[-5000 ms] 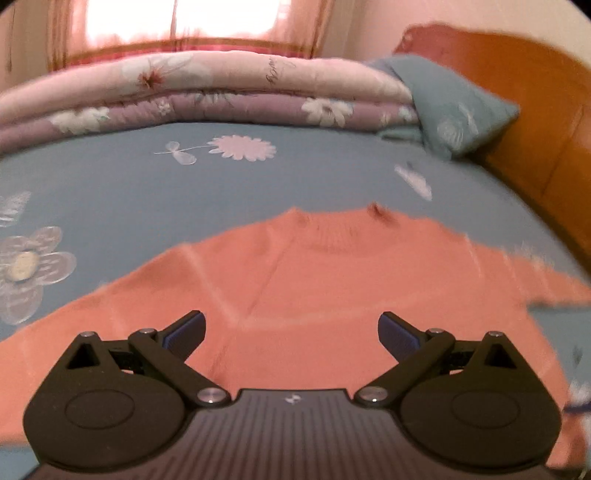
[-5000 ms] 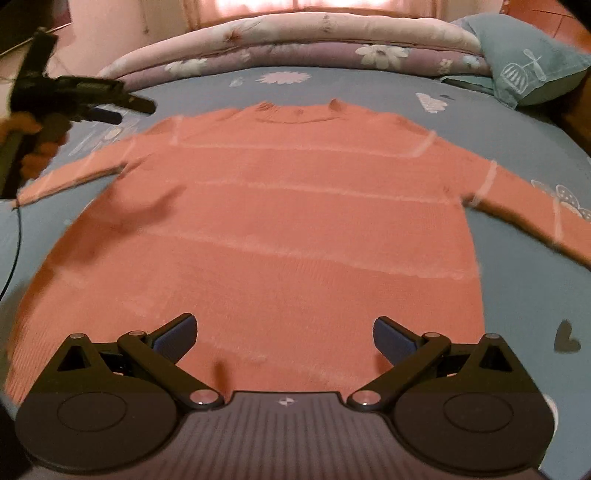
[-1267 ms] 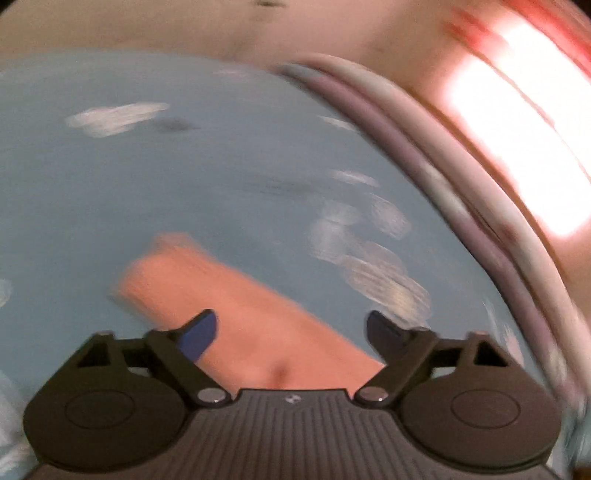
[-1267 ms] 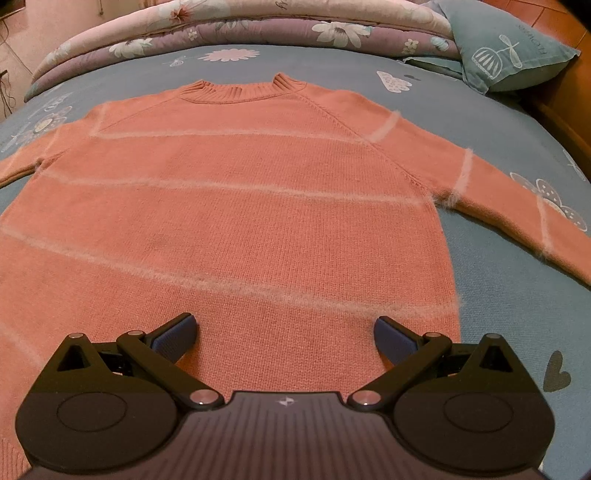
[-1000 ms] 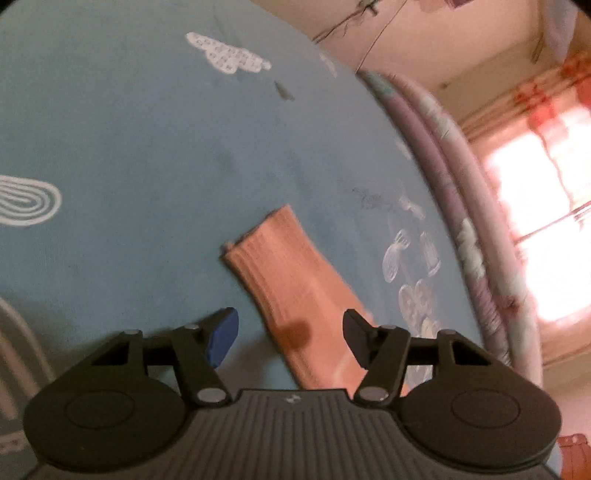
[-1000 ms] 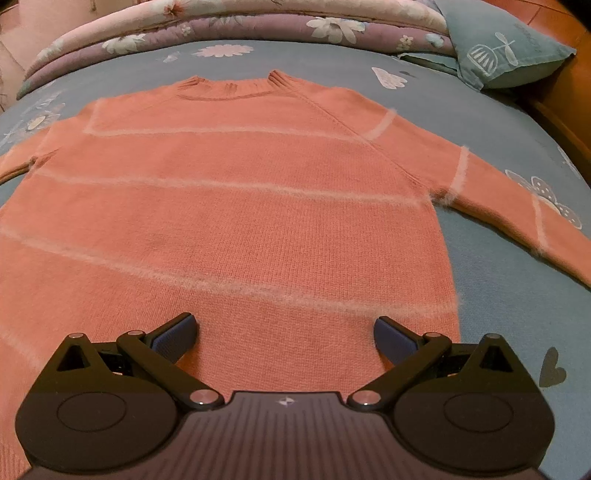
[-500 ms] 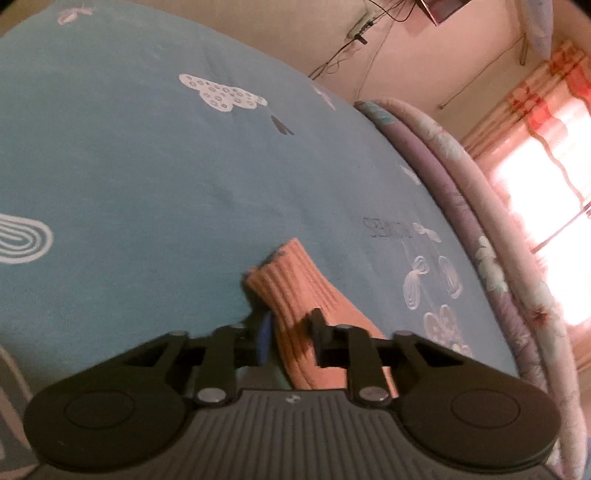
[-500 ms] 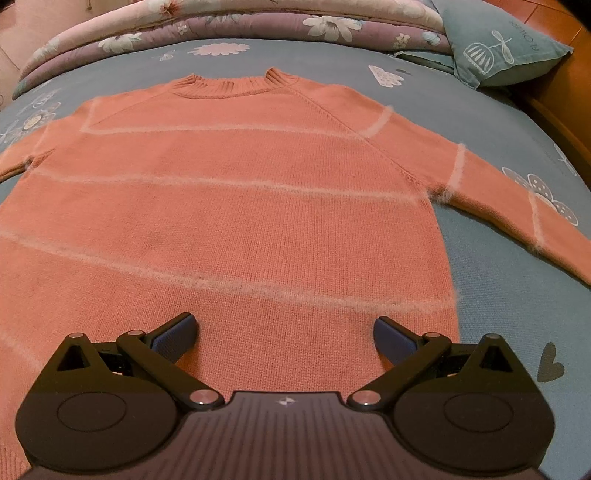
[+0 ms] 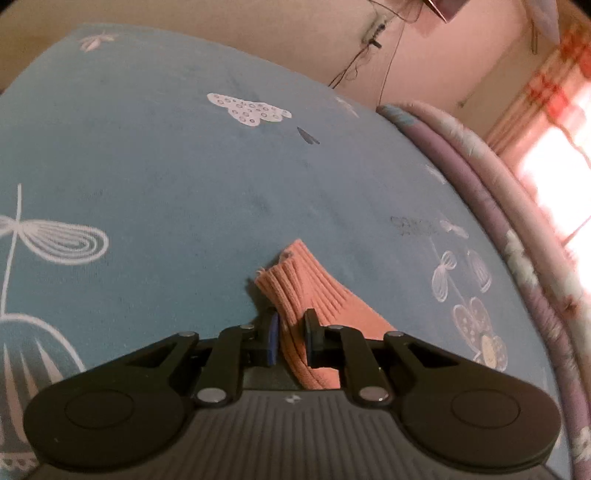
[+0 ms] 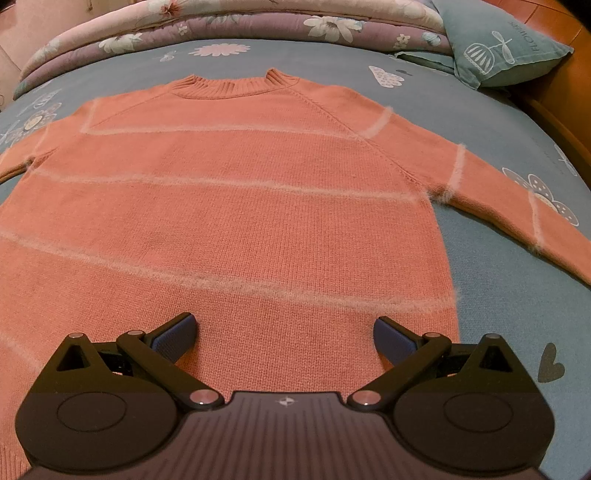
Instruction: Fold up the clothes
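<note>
On the bed (image 10: 498, 306), toward its left edge, the left hand-held gripper (image 9: 291, 334) is clamping the ribbed cuff (image 9: 295, 280) of the sweater (image 10: 229, 206). Pads are pressing the knit from both sides; cuff end is sticking out past the fingertips and bunching.

Right hand-held gripper (image 10: 284, 332) is hovering above the hem near the foot edge of the bed, jaws apart, nothing between them.

Sweater is lying flat, face up, mid-bed. Collar is pointing at the rolled quilt (image 10: 236, 22) along the far edge; hem is pointing at the near edge. Long axis of the body is running near edge to far edge; sleeves are spreading crosswise toward the left and right edges.

Risks, as judged:
- Grip is sitting on only part of the cuff's width. Loose rib knit could be slipping out once the sleeve is being carried across, dropping short of the body.
- Pulling the sleeve sideways instead of lifting could be dragging the shoulder and skewing the flat body, since nothing is pinning it.
- Bunched cuff could be landing twisted, leaving a lumpy fold.
- Fuzzy stripes may be snagging on the pads at release.
</note>
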Tool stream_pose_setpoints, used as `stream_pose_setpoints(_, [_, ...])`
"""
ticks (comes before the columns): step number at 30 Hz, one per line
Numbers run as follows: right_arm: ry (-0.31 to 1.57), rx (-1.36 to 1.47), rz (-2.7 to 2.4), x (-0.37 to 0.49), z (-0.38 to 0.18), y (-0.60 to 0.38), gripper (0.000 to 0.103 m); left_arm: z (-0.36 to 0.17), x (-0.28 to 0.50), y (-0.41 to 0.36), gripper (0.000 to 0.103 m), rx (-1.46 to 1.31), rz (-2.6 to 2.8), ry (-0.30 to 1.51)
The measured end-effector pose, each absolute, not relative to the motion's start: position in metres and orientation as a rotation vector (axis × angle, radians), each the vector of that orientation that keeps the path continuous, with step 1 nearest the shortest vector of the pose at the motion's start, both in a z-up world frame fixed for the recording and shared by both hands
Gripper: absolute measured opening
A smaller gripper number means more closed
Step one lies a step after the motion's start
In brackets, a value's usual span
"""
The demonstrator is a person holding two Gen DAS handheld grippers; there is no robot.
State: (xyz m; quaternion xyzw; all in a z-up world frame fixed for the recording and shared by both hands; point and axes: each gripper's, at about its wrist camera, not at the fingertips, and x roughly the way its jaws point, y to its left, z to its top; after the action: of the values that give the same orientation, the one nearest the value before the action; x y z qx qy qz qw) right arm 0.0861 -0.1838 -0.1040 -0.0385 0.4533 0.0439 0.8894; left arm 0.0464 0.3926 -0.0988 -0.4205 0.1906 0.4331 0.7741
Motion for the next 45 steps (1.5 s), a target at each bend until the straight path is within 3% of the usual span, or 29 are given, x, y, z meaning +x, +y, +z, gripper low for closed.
stream_pose_setpoints(7, [0.942, -0.082, 0.092, 0.085, -0.103, -0.184, 0.103, -0.096, 0.047, 0.393, 0.012, -0.926, 0.952, 0.413])
stream_pose_setpoints(10, [0.942, -0.082, 0.094, 0.087, -0.103, -0.185, 0.103, -0.096, 0.042, 0.394, 0.021, -0.944, 0.95, 0.415])
stream_pose_setpoints(17, [0.944, -0.092, 0.105, 0.086, -0.102, -0.187, 0.103, -0.067, 0.021, 0.402, 0.026, -0.882, 1.038, 0.394])
stream_pose_setpoints(19, [0.945, -0.093, 0.105, 0.087, -0.102, -0.187, 0.103, -0.057, 0.029, 0.399, 0.034, -0.85, 0.966, 0.413])
stream_pose_setpoints(22, [0.947, -0.097, 0.102, 0.087, -0.101, -0.186, 0.103, -0.048, 0.055, 0.387, 0.054, -0.792, 0.824, 0.452])
stream_pose_setpoints(31, [0.957, -0.1, 0.098, 0.087, -0.1, -0.183, 0.103, -0.085, 0.099, 0.372, 0.055, -0.785, 0.737, 0.558])
stream_pose_setpoints(36, [0.953, -0.097, 0.108, 0.088, -0.102, -0.186, 0.103, -0.084, 0.08, 0.387, 0.047, -0.792, 0.736, 0.556])
stream_pose_setpoints(38, [0.954, -0.099, 0.108, 0.09, -0.102, -0.186, 0.103, -0.074, 0.085, 0.384, 0.055, -0.785, 0.707, 0.568])
stream_pose_setpoints(45, [0.962, -0.103, 0.093, 0.089, -0.101, -0.183, 0.103, -0.062, 0.146, 0.315, 0.066, -0.733, 0.324, 0.655])
